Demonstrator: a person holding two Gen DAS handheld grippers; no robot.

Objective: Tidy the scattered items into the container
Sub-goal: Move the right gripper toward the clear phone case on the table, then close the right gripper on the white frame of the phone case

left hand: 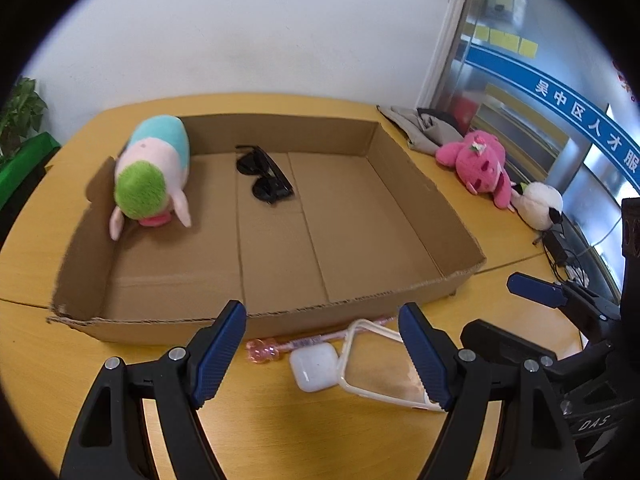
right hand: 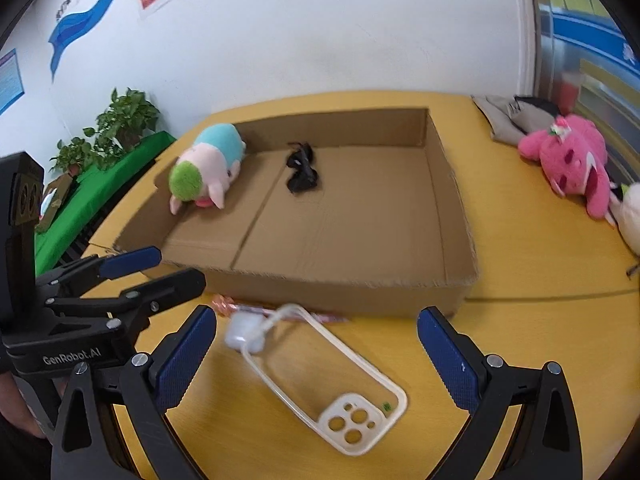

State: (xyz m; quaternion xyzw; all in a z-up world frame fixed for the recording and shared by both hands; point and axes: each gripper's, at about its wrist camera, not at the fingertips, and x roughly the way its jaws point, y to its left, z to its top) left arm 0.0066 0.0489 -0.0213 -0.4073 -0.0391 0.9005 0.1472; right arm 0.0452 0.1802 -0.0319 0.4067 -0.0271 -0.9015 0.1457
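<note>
Both grippers, left point(left hand: 324, 354) and right point(right hand: 316, 354), gape empty; we note the phone case point(right hand: 320, 376) (long axis diagonal) before the box point(right hand: 460, 216), nearer the right.

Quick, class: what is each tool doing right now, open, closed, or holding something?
Left tool: open, holding nothing.
Right tool: open, holding nothing.

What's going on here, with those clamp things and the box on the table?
A person holds two grippers, both open and empty, above a yellow table. They are tidying loose things into the cardboard box, which already holds a plush toy and sunglasses. An earbud case, phone case and pink pen still lie outside.
</note>
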